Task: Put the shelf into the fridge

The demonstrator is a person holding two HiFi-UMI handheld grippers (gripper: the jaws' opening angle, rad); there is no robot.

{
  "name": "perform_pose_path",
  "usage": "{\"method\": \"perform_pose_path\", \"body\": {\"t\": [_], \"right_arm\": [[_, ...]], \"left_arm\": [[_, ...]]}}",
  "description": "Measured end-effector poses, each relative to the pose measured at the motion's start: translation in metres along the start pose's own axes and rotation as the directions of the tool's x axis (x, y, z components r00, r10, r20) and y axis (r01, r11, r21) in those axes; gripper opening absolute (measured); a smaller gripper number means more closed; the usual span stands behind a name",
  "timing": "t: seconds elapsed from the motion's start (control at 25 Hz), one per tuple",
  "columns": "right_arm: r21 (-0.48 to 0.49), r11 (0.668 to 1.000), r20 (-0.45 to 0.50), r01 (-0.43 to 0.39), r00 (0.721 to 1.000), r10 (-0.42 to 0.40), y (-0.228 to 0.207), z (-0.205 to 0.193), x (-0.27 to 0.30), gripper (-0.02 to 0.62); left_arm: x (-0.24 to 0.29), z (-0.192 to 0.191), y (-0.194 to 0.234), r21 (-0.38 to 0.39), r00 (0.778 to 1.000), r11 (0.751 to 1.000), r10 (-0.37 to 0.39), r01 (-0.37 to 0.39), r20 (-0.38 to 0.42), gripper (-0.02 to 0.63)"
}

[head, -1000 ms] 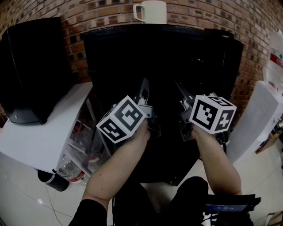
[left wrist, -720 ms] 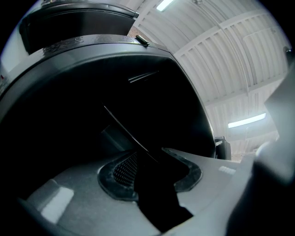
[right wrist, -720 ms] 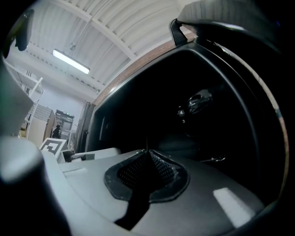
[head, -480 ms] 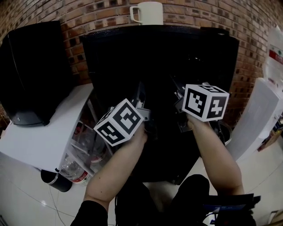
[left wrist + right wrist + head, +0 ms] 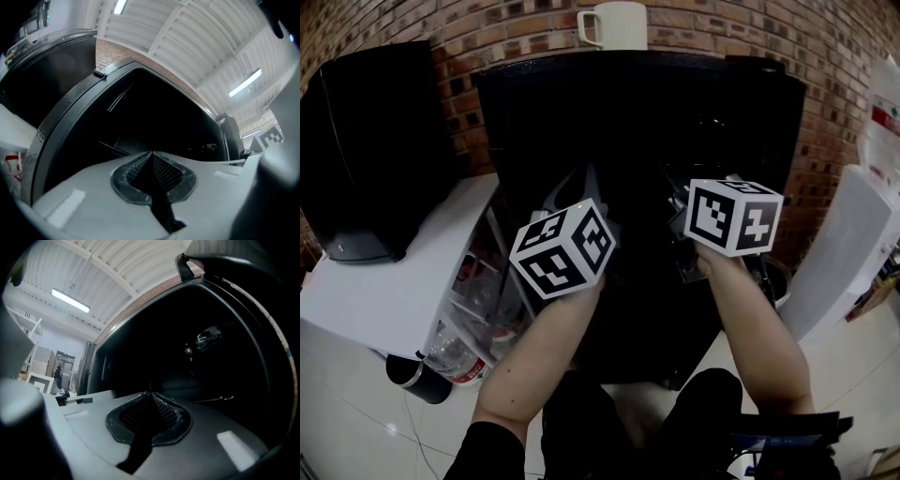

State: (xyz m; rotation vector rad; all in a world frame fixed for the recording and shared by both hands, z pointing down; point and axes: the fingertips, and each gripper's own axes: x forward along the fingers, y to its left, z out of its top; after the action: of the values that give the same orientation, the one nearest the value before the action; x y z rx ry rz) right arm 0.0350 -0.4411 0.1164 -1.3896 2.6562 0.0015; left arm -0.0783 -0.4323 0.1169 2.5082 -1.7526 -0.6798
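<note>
1. Our left gripper (image 5: 152, 153) has just been closing. Its two mesh pads now meet at a point, and we see nothing between them.
2. Our right gripper (image 5: 150, 394) has its pads pressed together in the same way, and nothing shows in that grip either.
3. In the head view both grippers are held side by side in front of the open black fridge (image 5: 516, 122). Their marker cubes face up towards us and their tips point into the dark cavity.
4. We cannot pick out the shelf with certainty. In the right gripper view a thin wire (image 5: 213, 399) runs roughly level across the dark inside of the fridge, beyond and to the right of the pads. It may be the shelf's edge, but the inside is too dark for us to tell.
5. A white mug (image 5: 617, 25) stands on top of the fridge, against the brick wall (image 5: 487, 28).
6. To the left a black box (image 5: 375, 150) sits on a white table (image 5: 403, 281), and a water bottle (image 5: 455, 361) lies beneath it.
</note>
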Motion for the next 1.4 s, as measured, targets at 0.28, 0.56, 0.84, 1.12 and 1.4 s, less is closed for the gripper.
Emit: {"method": "perform_pose_path", "body": {"t": [0.28,0.56,0.84,1.12,1.4], "right_arm": [[-0.006,0.999,-0.029,0.035,0.999,-0.035,-0.01,-0.012,0.012,0.0],[0.033,0.997,-0.03,0.064,0.998,-0.063,-0.02,-0.016,0.024,0.0],[0.039,0.996,-0.028,0.076,0.997,-0.075,-0.026,-0.018,0.031,0.0],[0.031,0.996,-0.023,0.081,0.997,-0.08,-0.027,-0.017,0.031,0.005],[0.044,0.998,0.0,0.038,0.999,-0.038,-0.016,-0.014,0.024,0.005]], "left_arm": [[0.014,-0.006,0.006,0.012,0.999,1.0,0.016,-0.015,-0.039,0.0],[0.028,-0.011,0.01,0.031,0.997,0.998,0.055,-0.054,-0.059,0.0],[0.036,-0.014,0.014,0.079,0.995,0.995,0.062,-0.056,-0.08,0.0],[0.036,-0.013,0.012,0.084,0.997,0.995,0.053,-0.048,-0.061,0.0],[0.03,-0.019,-0.026,0.15,0.992,0.982,-0.104,0.114,-0.07,0.0]]}}
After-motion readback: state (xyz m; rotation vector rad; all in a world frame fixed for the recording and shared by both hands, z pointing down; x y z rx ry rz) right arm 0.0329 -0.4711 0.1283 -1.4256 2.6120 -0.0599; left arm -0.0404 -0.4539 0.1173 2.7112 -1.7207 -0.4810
